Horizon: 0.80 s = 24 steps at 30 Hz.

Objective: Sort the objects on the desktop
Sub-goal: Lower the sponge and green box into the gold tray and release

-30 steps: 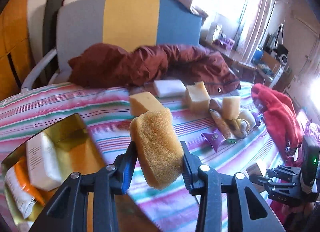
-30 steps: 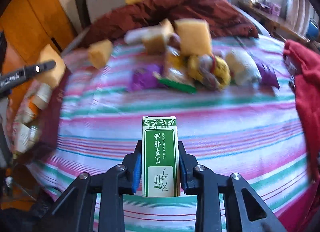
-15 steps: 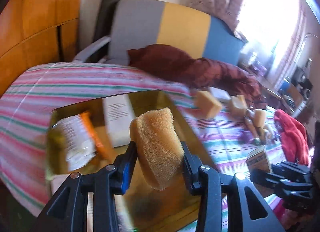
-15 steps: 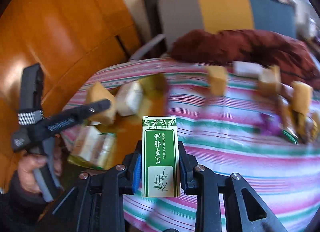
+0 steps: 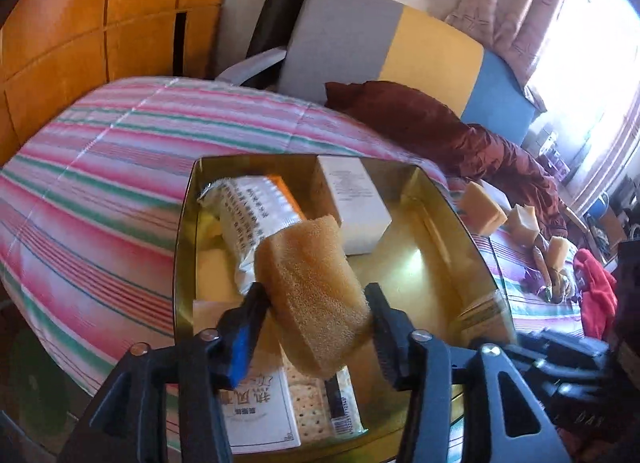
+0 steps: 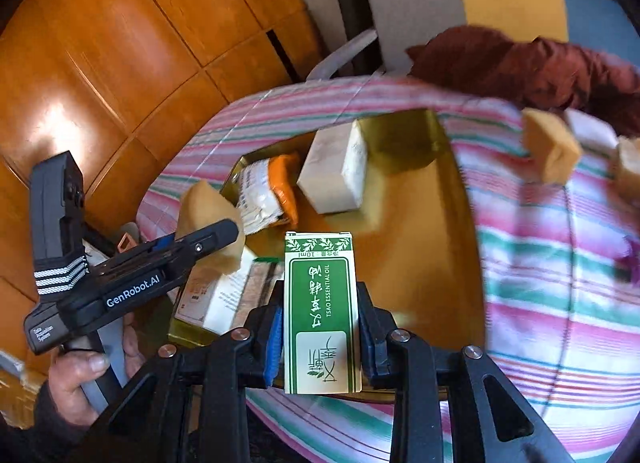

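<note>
Sponge [image 5: 316,295], yellow and porous, sits clamped in the left claw [image 5: 316,323] above the gold tray [image 5: 452,223], which lies on the striped bed cover [image 5: 100,167]. In the tray lie a white box [image 5: 356,203], a foil packet [image 5: 256,215] and a cracker pack [image 5: 316,395]. More sponge blocks [image 5: 482,209] lie on the cover beyond.

From the right wrist, the right claw [image 6: 320,327] grips a green essential-oil box [image 6: 322,311] upright, at the tray's [image 6: 464,263] near edge. The left claw [image 6: 216,235] with its sponge [image 6: 200,207] hangs over the tray's left side.
</note>
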Available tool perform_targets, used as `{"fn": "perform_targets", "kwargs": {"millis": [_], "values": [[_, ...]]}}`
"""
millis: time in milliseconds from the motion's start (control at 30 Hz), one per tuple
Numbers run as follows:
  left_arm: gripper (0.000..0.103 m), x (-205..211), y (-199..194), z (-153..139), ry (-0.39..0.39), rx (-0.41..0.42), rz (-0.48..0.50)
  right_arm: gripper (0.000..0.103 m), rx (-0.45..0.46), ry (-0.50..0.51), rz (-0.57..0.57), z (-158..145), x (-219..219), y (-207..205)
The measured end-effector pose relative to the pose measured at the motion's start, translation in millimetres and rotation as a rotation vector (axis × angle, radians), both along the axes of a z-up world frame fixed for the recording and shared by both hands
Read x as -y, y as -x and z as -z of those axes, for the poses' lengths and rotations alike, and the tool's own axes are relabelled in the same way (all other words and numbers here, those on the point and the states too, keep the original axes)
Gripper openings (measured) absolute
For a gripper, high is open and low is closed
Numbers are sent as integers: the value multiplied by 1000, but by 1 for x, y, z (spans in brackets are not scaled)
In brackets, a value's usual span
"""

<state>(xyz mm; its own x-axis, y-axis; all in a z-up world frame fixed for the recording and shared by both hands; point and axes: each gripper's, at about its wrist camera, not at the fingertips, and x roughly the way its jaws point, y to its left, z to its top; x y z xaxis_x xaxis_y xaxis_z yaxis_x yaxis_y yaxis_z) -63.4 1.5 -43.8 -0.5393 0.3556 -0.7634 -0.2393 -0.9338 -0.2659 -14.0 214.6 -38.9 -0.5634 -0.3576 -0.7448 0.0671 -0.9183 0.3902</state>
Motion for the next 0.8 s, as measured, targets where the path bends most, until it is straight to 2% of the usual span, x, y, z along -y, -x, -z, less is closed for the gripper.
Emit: {"fn": "perform_targets", "kwargs": {"millis": [200,267,333,367,467,600,800], "values": [[59,10,0,4,-41,24,-19,37,69,81,-52,21,19,8],[63,9,-2,3,-81,13,27,38,83,93,-58,26,23,9],[66,2,-3,4,-87,18,86,39,93,90,-67,30,26,8],[66,1,-3,3,-83,12,85,39,98,93,-69,32,27,7],[66,1,-3,1,-37,-16,25,40,90,69,-70,31,28,1],[66,5,-2,-2,32,-36,-45,49,54,-3,-65,24,30,-7],[66,0,-15,-14,109,-97,-55,55,8,-65,-55,15,30,-12]]}}
